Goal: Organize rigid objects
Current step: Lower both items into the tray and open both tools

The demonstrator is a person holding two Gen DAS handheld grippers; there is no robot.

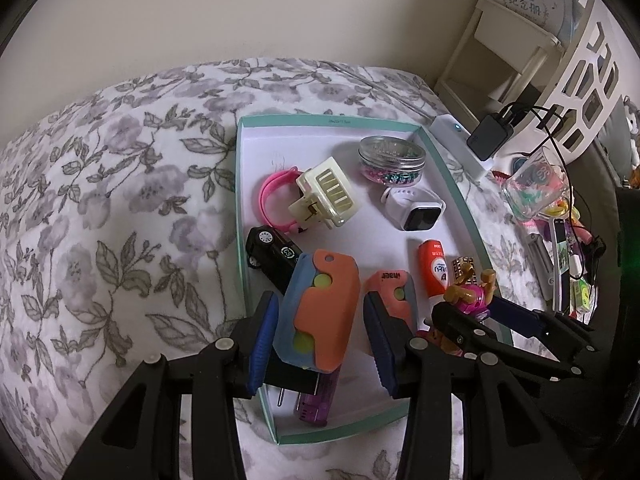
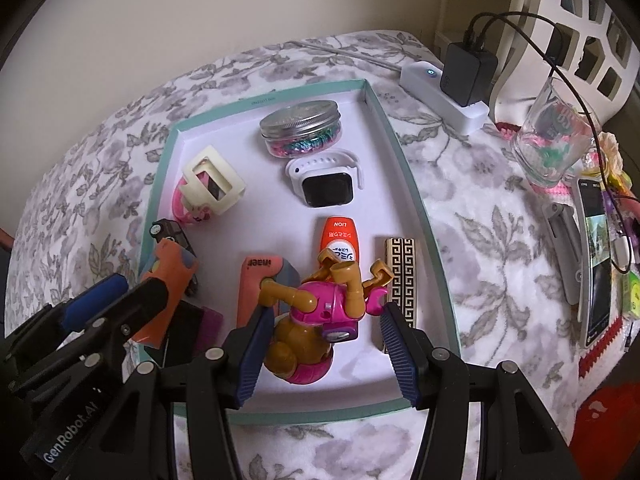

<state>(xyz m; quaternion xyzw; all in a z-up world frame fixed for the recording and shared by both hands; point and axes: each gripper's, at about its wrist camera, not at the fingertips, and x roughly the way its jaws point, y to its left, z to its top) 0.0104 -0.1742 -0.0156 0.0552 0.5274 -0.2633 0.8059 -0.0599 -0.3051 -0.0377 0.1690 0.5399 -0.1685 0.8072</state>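
Observation:
A teal-rimmed white box [image 1: 240,200] [image 2: 412,184] lies on a floral bedspread. My left gripper [image 1: 321,308] is shut on an orange-and-blue toy [image 1: 328,280] [image 2: 168,292], tilted over the box's near left corner above a black toy car [image 1: 272,248] and a purple lighter [image 1: 316,404]. My right gripper [image 2: 325,310] is shut on a pink-and-brown figure [image 2: 312,312] [image 1: 468,292], upright low over the box's near right part. In the box lie a beaded jar [image 2: 300,128], a white smartwatch [image 2: 324,184], a cream hair clip [image 2: 212,184], an orange tube [image 2: 338,240], a gold patterned case [image 2: 402,276] and a second orange toy [image 2: 260,280].
Right of the box stand a white power strip [image 2: 440,92] with a black charger [image 2: 466,74], a glass cup [image 2: 552,140] and a phone on a stand [image 2: 596,256]. A white basket [image 2: 580,20] stands behind. Floral bedspread [image 1: 120,200] stretches to the left.

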